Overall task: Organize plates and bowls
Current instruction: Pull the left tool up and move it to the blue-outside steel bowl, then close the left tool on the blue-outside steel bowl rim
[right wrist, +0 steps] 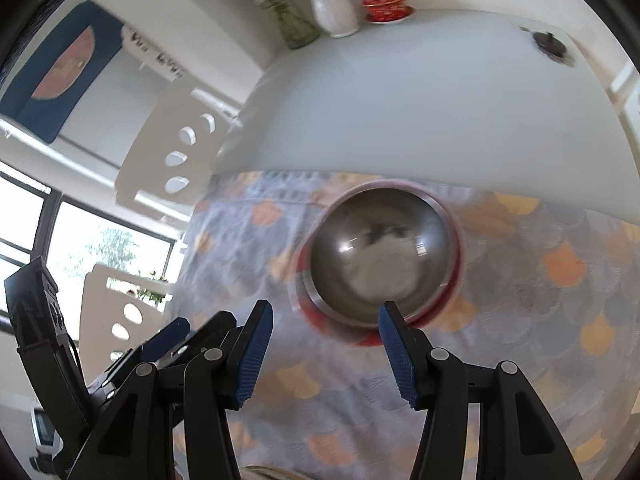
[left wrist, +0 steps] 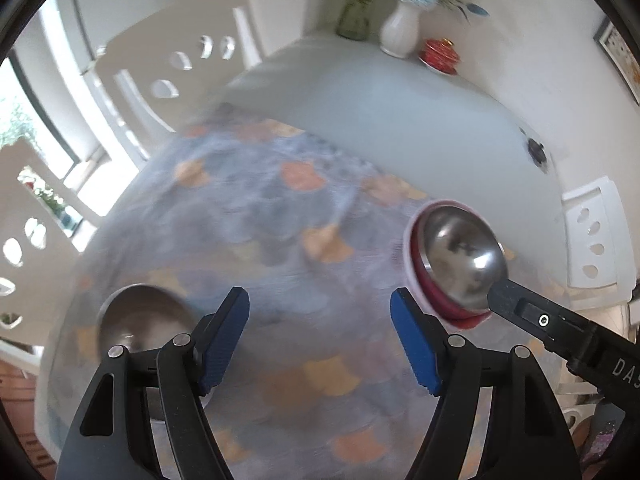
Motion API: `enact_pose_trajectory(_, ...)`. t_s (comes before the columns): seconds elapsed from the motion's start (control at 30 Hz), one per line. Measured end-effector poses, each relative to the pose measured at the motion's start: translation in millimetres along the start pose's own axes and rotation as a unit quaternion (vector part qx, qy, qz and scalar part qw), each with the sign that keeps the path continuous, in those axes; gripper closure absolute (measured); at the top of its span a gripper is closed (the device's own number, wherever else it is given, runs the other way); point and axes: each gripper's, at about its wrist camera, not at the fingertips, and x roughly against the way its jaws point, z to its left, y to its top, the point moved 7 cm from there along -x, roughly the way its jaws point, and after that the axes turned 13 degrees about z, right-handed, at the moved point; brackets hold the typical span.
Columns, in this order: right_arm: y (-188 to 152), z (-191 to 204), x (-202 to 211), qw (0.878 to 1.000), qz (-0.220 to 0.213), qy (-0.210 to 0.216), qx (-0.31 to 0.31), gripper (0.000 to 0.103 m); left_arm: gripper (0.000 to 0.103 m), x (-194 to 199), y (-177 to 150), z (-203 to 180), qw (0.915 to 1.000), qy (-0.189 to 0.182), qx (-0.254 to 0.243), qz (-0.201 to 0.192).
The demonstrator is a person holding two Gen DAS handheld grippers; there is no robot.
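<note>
Both claws, left [left wrist: 320, 334] and right [right wrist: 326, 354], gaping wide, empty; steel bowl [right wrist: 382, 258] in red plate [right wrist: 454, 292] mid-frame, open cloth [right wrist: 520, 360] around.

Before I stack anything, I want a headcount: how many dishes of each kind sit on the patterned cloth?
Steel bowls: 2, one nested, one loose
Red-and-white bowl: 1, under the nested steel one
Plates: 0 visible
Total: 3

I'm in a home dining room. White table [left wrist: 400, 96] with a patterned cloth [left wrist: 256, 216], white cut-out chairs [left wrist: 176, 60] on the left, flower vase [left wrist: 400, 30] and red lidded cup [left wrist: 440, 54] at top, framed picture [left wrist: 620, 56] at right, big window [right wrist: 92, 240] at lower left.
</note>
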Motion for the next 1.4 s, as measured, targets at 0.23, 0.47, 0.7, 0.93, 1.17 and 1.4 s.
enact_pose_trajectory(0.23, -18, 55, -9, 0.999, 0.013, 0.014, 0.04, 0.05, 0.031, 26, -17, 51, 0.9993, 0.012, 0.034, -0.011)
enact_pose_trajectory(0.47, -39, 97, -30, 0.996, 0.04, 0.027, 0.071, 0.05, 0.031, 34, -37, 100, 0.9971, 0.013, 0.075, -0.01)
enact_pose_trajectory(0.7, -56, 124, -63, 0.993, 0.072, 0.032, 0.092, 0.05, 0.031, 27, -54, 152, 0.9926, 0.018, 0.12, -0.007)
enact_pose_trajectory(0.93, -66, 140, -92, 0.989, 0.1, 0.036, 0.102, 0.05, 0.031, 9, -63, 181, 0.989, 0.015, 0.147, 0.007)
enact_pose_trajectory(1.17, -74, 136, -126, 0.986, 0.133, 0.056, 0.089, 0.05, 0.032, -12, -69, 188, 0.9892, 0.009, 0.146, 0.018)
enact_pose_trajectory(1.4, -75, 131, -154, 0.984, 0.152, 0.057, 0.079, 0.05, 0.032, -35, -68, 197, 0.9869, 0.002, 0.158, 0.034)
